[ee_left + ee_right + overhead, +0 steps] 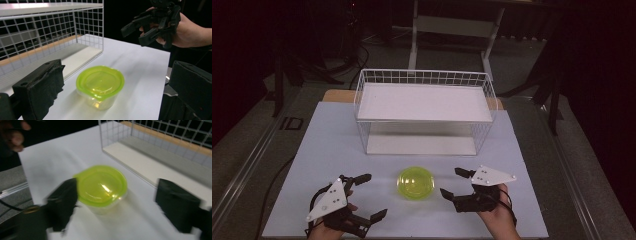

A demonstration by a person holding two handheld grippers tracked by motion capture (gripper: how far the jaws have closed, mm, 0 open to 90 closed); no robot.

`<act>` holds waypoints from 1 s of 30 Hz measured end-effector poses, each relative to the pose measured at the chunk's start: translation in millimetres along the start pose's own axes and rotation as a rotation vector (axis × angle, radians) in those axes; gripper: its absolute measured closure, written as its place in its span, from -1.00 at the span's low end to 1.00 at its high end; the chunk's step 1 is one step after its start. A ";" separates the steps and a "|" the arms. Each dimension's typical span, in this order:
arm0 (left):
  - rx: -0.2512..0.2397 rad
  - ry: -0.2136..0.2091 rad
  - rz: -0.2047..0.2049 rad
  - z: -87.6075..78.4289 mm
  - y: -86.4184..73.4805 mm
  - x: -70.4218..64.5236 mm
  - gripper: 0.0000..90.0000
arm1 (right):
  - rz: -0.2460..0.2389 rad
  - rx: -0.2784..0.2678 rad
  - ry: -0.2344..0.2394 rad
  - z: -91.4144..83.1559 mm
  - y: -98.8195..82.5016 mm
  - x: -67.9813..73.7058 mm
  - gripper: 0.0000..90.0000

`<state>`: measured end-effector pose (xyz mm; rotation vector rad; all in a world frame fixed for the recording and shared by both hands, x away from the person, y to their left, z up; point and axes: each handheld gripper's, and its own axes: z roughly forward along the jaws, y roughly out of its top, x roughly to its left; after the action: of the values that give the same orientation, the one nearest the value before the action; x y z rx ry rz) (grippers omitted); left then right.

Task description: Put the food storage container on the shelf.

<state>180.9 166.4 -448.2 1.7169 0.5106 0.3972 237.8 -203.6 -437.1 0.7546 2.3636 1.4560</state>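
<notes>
Right gripper (pixel 455 183) held above the near right of the table (pixel 312 150) — jaws spread wide, nothing between them. Left gripper (pixel 371 196) at near left, jaws likewise apart and empty. Behind, at the far side: white wire rack (pixel 424 111) with a shelf. Front and centre, between both grippers and touching neither — small clear container (pixel 415 183) with a lime-green lid, upright on the white tabletop just near of the rack.
</notes>
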 end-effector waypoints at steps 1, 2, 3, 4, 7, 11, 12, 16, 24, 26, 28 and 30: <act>-0.003 -0.008 -0.003 1.7 2.5 0.8 -0.99 | -0.015 -0.007 -0.004 -0.7 1.9 1.7 -0.47; -0.004 -0.017 -0.011 3.8 5.1 1.7 -0.99 | -0.039 -0.018 -0.009 -1.2 3.7 3.4 -0.48; -0.003 -0.026 -0.018 6.1 7.9 2.6 -0.99 | -0.054 -0.023 -0.001 -1.3 5.5 4.7 -0.48; 0.001 -0.035 -0.025 8.5 10.9 3.7 -0.99 | -0.060 -0.025 0.015 -1.0 7.4 5.2 -0.47; 0.025 -0.049 -0.033 15.0 19.4 6.4 -0.99 | -0.069 -0.036 0.012 -0.5 11.9 6.4 -0.50; 0.031 -0.063 -0.054 22.3 26.5 11.3 -1.00 | -0.065 -0.057 0.003 -0.2 16.7 5.2 -0.56; 0.037 -0.065 -0.056 24.4 27.5 12.3 -1.00 | -0.058 -0.061 0.005 -0.1 17.6 4.3 -0.56; 0.050 -0.074 -0.052 32.7 29.2 14.7 -0.99 | -0.048 -0.072 0.001 1.4 20.9 1.0 -0.61; 0.032 -0.098 -0.094 45.8 30.2 20.0 -0.99 | -0.040 -0.067 -0.025 12.0 26.2 -3.6 -0.67; 0.013 -0.091 -0.096 48.3 30.6 21.7 -0.99 | -0.014 -0.058 -0.025 14.7 27.2 -6.4 -0.66; 0.010 -0.095 -0.101 50.8 32.0 23.8 -0.99 | 0.022 -0.065 -0.007 16.2 27.8 -9.6 -0.66; 0.022 -0.094 -0.113 53.6 32.8 26.1 -0.99 | 0.049 -0.059 0.003 17.9 28.4 -12.4 -0.66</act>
<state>234.9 130.8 -427.2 1.7107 0.5421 0.2297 264.9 -186.8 -420.8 0.8008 2.3085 1.5397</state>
